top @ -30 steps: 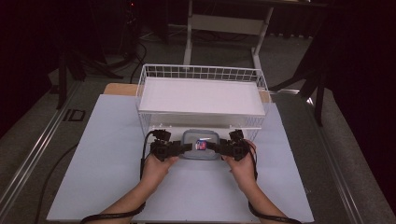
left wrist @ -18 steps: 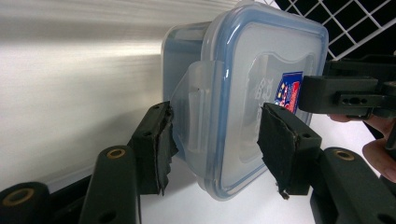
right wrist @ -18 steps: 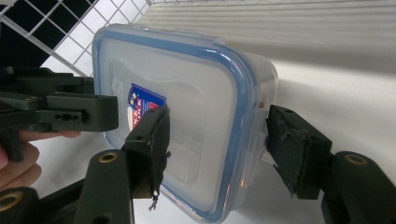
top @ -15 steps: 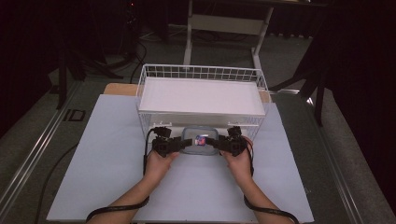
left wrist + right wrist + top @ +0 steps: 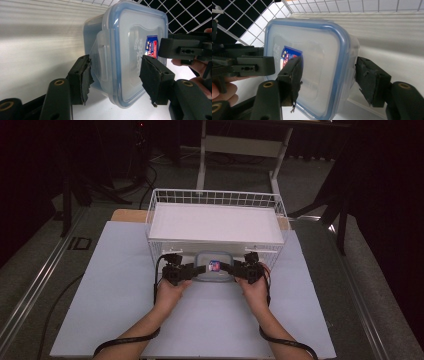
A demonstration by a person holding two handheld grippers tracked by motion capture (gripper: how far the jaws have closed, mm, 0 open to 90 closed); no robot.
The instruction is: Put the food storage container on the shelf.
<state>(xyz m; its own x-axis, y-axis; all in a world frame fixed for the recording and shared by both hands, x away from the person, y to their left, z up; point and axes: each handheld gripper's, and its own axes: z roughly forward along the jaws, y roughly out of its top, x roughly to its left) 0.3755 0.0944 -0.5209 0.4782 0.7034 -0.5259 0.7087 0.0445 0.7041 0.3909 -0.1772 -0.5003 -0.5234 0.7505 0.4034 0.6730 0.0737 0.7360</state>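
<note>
A clear plastic container (image 5: 214, 270) with a blue-rimmed lid and a small coloured label sits just in front of the wire basket (image 5: 215, 197). My left gripper (image 5: 200, 268) grips its left end. In the left gripper view the container (image 5: 130, 50) lies between the pads of that gripper (image 5: 115, 75), one on the side latch, one on the lid. These jaws have just been opening slightly, and the pads still touch it. My right gripper (image 5: 227, 266) holds the other end. In the right gripper view its jaws (image 5: 328, 75) clamp the container (image 5: 317, 55) across lid and base.
The white wire basket holds a flat white sheet (image 5: 215, 222) and stands at the back of the white table cover (image 5: 115, 285). Its mesh front wall rises directly behind the container. Dark stands and a frame are on the floor beyond the table.
The container and both grippers have shifted slightly towards the basket front. Both hands keep their places at its two ends.
</note>
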